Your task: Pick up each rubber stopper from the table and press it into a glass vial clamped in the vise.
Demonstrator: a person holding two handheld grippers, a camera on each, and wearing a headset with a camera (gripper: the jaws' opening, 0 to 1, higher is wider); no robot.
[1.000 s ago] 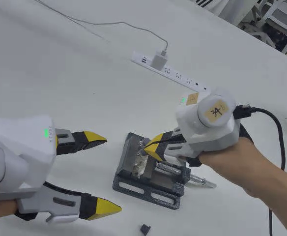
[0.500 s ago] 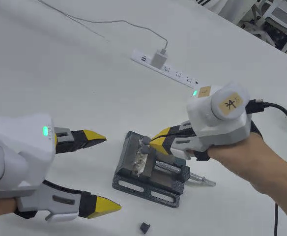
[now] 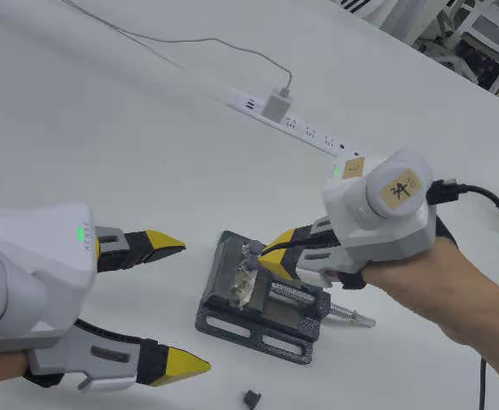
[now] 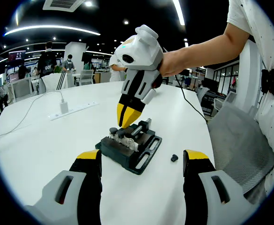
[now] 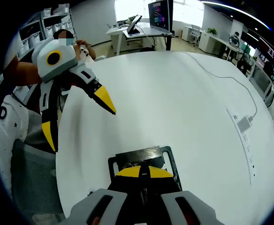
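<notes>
Under the clenched right claw [image 3: 267, 254] sits the vial [image 3: 246, 278] in the vise [image 3: 258, 329]. Off-centre pressure may crack it. Left claw [image 3: 188, 305] hangs released.

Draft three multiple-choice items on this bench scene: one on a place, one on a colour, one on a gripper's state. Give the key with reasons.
1. Where does the loose stopper lie?
A. On the table, near the vise but apart from it
B. On the power strip
C. On a chair

2. What colour are the tips of the grippers' jaws?
A. Red
B. Blue
C. Yellow

3. What state is the left gripper in?
A. Shut on a vial
B. Open, holding nothing
C. Shut on a cable

Key:
1. A, since the head view shows the small dark piece on bare table short of the vise base.
2. C, since every jaw tip in all three views is yellow.
3. B, since its own view shows its two jaws wide apart with nothing between them.
</notes>
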